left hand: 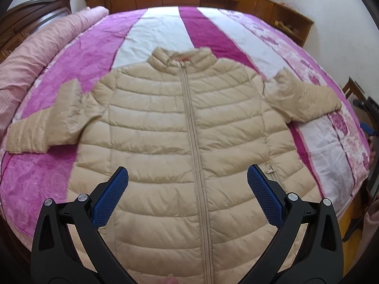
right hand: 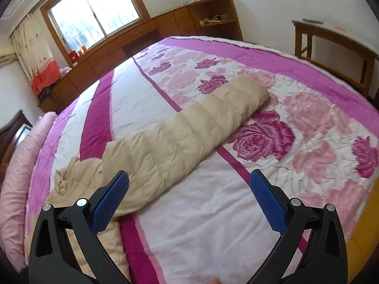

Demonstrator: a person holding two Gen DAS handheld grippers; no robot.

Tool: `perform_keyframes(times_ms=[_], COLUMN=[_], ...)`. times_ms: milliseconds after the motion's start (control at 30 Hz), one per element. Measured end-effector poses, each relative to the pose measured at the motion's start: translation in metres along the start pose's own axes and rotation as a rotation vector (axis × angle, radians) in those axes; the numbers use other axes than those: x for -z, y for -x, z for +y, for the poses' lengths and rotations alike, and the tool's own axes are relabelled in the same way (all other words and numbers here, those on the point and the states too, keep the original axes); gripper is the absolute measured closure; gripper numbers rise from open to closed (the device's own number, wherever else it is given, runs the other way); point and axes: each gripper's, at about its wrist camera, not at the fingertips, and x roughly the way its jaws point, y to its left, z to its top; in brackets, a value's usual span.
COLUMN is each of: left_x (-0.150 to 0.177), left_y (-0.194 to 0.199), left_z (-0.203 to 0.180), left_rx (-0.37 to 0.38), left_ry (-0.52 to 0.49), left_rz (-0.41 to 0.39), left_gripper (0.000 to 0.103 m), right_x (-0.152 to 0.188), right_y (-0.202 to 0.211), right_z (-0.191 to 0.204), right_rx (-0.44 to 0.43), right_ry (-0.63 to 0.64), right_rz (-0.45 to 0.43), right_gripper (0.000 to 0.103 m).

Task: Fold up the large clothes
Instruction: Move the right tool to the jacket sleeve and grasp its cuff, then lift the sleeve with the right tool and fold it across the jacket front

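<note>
The left gripper (left hand: 187, 177) has its fingers wide apart and holds nothing; directly between and beyond its blue pads (left hand: 111, 196) lies the beige puffer jacket (left hand: 180, 127), flat on the bed cover (left hand: 151, 35), front side up and zipper (left hand: 191, 127) closed. The right gripper (right hand: 189, 182) is also spread open and empty. The jacket's sleeve (right hand: 189, 127) passes just behind its left finger and stretches away to the far right over the rose pattern. Farther, behind both fingers, wooden cabinets (right hand: 142, 37) stand under a window (right hand: 94, 9).
</note>
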Motion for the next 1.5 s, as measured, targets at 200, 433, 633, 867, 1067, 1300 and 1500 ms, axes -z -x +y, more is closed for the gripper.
perform_keyframes(times_ms=[200,433,633,867,1067,1300,1500], left_x=[0.003,0.011,0.021,0.025,0.034,0.032,0.032], left_y=[-0.035,-0.07,-0.088,-0.095,-0.101,-0.097,-0.078], left_z=[-0.006,-0.006,-0.007,-0.008,-0.014,-0.01,0.001], left_rx=[-0.048,-0.071,-0.087,-0.087,-0.116,-0.091,-0.079], left_ry=[-0.001,0.034,0.035,0.013,-0.023,-0.015,-0.007], left_rz=[0.065,0.145,0.179,0.172,0.136,0.126,0.115], left_gripper=[0.003,0.003,0.003,0.003,0.003,0.003,0.003], right_x=[-0.008,-0.015,-0.016,-0.016,-0.017,-0.021,-0.03], right_y=[-0.05,-0.107,-0.14,-0.148,-0.144,-0.092,-0.031], right_z=[-0.012,-0.04,-0.056,-0.064,-0.068,-0.036,0.008], right_rx=[-0.041,-0.136,-0.154,-0.098,-0.232,-0.323,-0.399], right_ry=[-0.013,-0.157,-0.24,-0.268,-0.264,-0.176,-0.05], right_rz=[0.018,0.037,0.059,0.074,0.101,0.013,-0.065], right_gripper=[0.005,0.005,0.01,0.054,0.088,0.096,0.097])
